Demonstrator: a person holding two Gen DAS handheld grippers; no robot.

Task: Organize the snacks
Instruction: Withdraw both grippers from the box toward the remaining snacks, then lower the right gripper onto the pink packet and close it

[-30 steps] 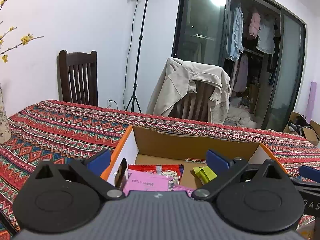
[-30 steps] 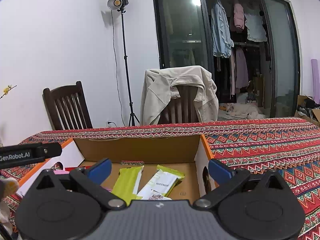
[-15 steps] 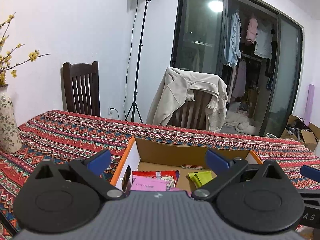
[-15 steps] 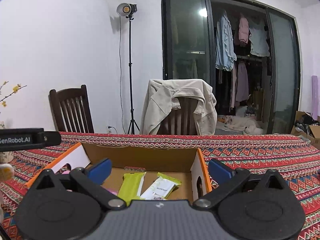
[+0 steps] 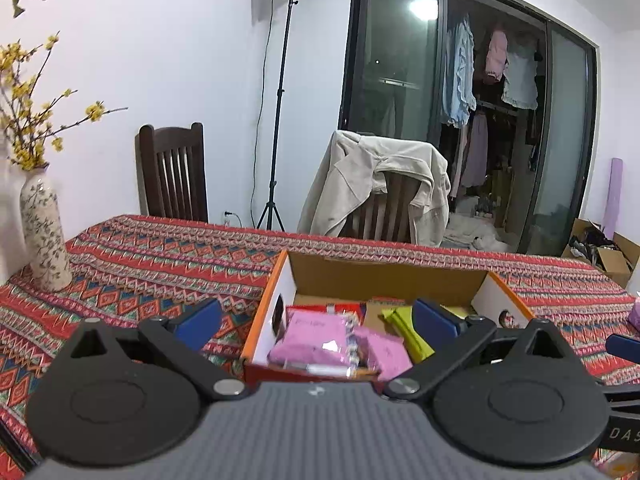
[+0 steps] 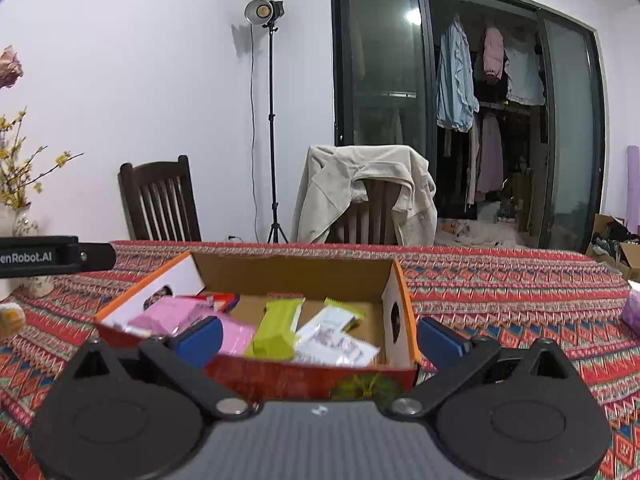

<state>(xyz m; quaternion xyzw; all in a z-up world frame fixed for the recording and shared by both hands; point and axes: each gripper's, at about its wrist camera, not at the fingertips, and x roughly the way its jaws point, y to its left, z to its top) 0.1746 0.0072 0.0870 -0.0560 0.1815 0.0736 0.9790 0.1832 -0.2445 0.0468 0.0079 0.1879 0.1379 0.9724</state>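
Observation:
An open cardboard box (image 5: 384,276) (image 6: 296,274) with orange rims stands on the patterned tablecloth. Inside lie pink packets (image 5: 310,338) (image 6: 176,316), a red packet (image 5: 340,308), green bars (image 5: 404,322) (image 6: 278,328) and a white packet (image 6: 336,346). My left gripper (image 5: 316,322) is open above the box's near left part, nothing between its blue pads. My right gripper (image 6: 318,338) is open over the box's near wall, empty. Its blue fingertip (image 5: 622,346) shows at the right edge of the left wrist view.
A patterned vase (image 5: 44,236) with yellow flowers stands at the table's left. A pale purple item (image 6: 632,312) lies on the table at far right. Behind the table are a dark wooden chair (image 5: 174,176), a chair with a beige jacket (image 5: 380,188) and a light stand (image 5: 276,120).
Both grippers have drawn back and risen from the box, so its near wall and more of the packets now show. Both stay open and empty.

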